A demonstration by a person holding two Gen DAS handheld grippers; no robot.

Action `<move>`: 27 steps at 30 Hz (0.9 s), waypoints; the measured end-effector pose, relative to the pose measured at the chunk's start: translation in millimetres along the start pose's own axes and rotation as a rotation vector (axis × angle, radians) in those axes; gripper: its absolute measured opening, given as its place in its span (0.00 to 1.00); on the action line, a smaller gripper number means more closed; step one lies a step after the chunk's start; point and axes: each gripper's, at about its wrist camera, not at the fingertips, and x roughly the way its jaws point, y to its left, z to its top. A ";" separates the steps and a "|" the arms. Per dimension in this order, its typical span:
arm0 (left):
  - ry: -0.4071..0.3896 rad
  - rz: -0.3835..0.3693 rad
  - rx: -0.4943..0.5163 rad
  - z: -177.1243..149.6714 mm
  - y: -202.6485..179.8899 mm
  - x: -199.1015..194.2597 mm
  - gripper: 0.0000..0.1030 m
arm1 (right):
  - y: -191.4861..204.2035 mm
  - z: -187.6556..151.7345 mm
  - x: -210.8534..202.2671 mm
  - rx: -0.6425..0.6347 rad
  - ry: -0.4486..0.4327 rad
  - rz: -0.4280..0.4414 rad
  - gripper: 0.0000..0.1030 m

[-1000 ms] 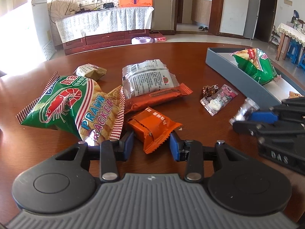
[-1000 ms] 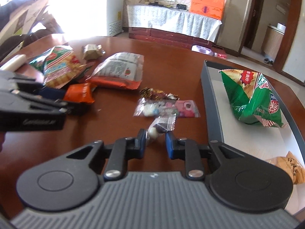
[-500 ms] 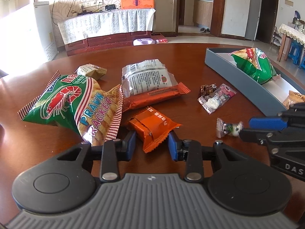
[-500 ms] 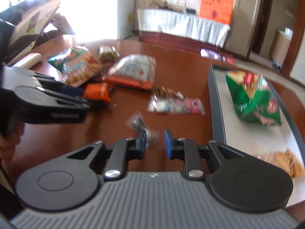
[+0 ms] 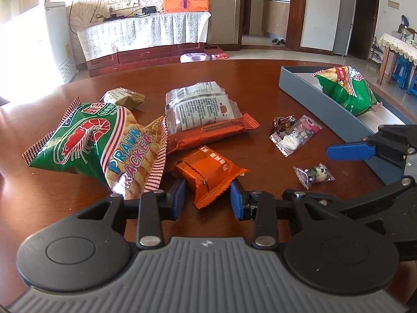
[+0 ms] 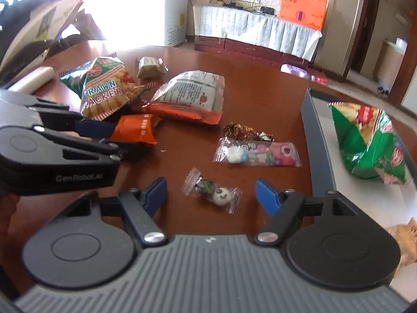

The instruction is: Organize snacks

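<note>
Now, going from the left of the brown table [image 5: 260, 83], the green prawn cracker bag [image 5: 99, 146] lies at about ten o'clock from the left gripper [image 5: 207, 195], with a small olive packet [image 5: 122, 98] just beyond it. Straight ahead at twelve o'clock, the orange snack packet [image 5: 208, 173] sits between the left gripper's blue pads; they stand close on either side of it, though whether they press on it I cannot tell. Beyond it lie a silver printed pouch [image 5: 202, 109] resting on a long orange bar [image 5: 213, 131].

Further right, at one o'clock, a dark foil sweet [image 6: 246, 131] touches a clear candy bag with pink and white pieces [image 6: 256, 154]. The small clear-wrapped candy with a panda face [image 6: 212, 191] lies flat on the table between the wide-spread fingers of the right gripper [image 6: 211, 195], touching neither pad; those jaws have just been opening and the sweet rests free between them, at twelve o'clock from that gripper. From the left wrist view the same candy [image 5: 314, 176] sits at two o'clock, just below one blue fingertip of the right gripper.

At the far right the grey tray [image 6: 312, 140] holds a green snack bag [image 6: 370, 143], with a pale packet [image 6: 406, 237] near its close corner, at three o'clock
</note>
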 end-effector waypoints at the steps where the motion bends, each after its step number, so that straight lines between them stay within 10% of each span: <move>1: 0.000 -0.001 0.000 0.1 0.2 0.0 0.41 | 1.7 0.0 -1.6 -0.020 -0.004 -0.010 0.58; 3: 0.001 -0.003 0.000 0.3 0.8 -0.1 0.41 | 1.7 -0.1 -4.3 -0.027 0.002 -0.004 0.39; 27: -0.014 0.017 0.034 -1.1 -15.3 -6.5 0.33 | -10.1 -5.0 -52.8 0.025 -0.092 0.059 0.36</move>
